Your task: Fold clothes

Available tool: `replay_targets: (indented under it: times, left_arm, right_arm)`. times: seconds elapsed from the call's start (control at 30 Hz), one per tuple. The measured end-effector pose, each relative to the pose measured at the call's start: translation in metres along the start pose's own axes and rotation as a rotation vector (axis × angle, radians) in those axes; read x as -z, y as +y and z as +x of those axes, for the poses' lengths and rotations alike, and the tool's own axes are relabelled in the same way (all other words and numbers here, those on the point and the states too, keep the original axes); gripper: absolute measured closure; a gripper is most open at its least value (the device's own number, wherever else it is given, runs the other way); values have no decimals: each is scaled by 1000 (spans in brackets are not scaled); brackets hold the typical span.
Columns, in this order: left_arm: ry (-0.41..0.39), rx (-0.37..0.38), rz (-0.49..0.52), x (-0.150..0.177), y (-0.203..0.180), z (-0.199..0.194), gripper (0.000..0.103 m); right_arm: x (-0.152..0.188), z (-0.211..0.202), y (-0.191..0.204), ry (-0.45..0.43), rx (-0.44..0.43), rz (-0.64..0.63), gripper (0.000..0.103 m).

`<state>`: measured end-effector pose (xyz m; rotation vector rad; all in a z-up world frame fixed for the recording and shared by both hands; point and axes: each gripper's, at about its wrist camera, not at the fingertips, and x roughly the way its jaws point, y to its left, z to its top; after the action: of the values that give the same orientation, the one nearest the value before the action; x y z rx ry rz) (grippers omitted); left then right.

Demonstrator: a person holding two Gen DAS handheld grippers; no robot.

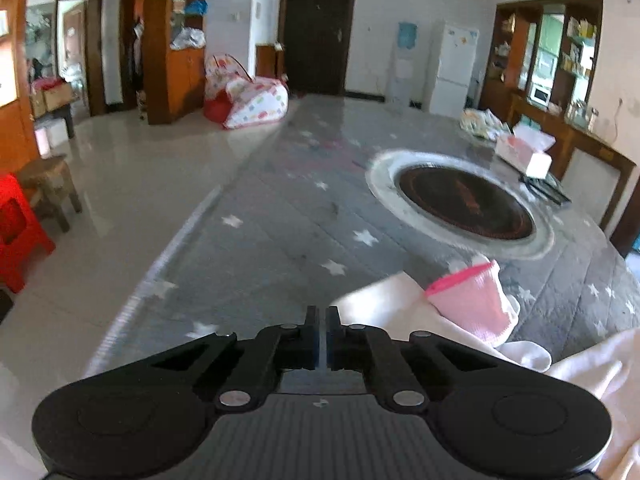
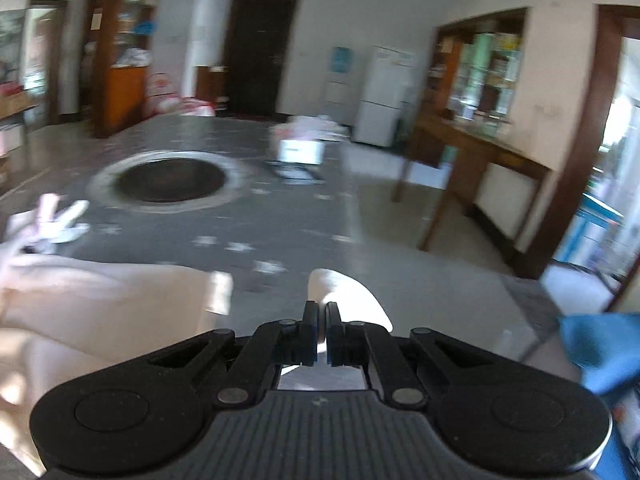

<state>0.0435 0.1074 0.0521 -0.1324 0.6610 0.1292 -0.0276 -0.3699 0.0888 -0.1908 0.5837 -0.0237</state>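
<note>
A pale pink garment (image 1: 404, 312) with a brighter pink ribbed cuff (image 1: 472, 300) lies on the grey star-patterned table cover (image 1: 280, 240). My left gripper (image 1: 322, 320) is shut, with the garment's edge just right of its fingertips; no cloth shows between the pads. In the right wrist view the same garment (image 2: 100, 300) spreads to the left, and my right gripper (image 2: 322, 316) is shut on a pale flap of it (image 2: 348, 296) that sticks up past the fingertips.
A round dark hotplate (image 1: 464, 200) with a pale ring is set in the table. A white box (image 1: 524, 152) and packets stand at the far end. Red stool (image 1: 20, 232) and wooden stool (image 1: 48, 184) stand on the floor at left. A blue cloth (image 2: 600, 348) is at right.
</note>
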Motion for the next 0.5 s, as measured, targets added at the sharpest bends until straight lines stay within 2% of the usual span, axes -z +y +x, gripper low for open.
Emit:
replay_targets:
  times: [0.17, 0.2, 0.3, 0.37, 0.4, 0.43, 0.5]
  left_arm:
    - [-4, 10, -15, 0, 13, -18, 100]
    - [5, 20, -17, 0, 13, -19, 100]
    - [30, 37, -16, 0, 10, -16, 94]
    - [44, 38, -2, -1, 3, -7, 85]
    - [51, 39, 6, -1, -2, -2, 75]
    - [58, 37, 11, -1, -6, 4, 63]
    - [63, 21, 17, 0, -14, 16, 56]
  right_arm:
    - [18, 0, -32, 76, 114, 54, 99]
    - [22, 1, -37, 86, 130, 71, 96]
    - [32, 0, -46, 96, 164, 98, 96]
    - [34, -2, -48, 89, 156, 116, 92]
    - [34, -3, -45, 86, 138, 114, 89]
    - [34, -5, -43, 82, 120, 112, 82]
    - [33, -8, -34, 76, 79, 99, 77]
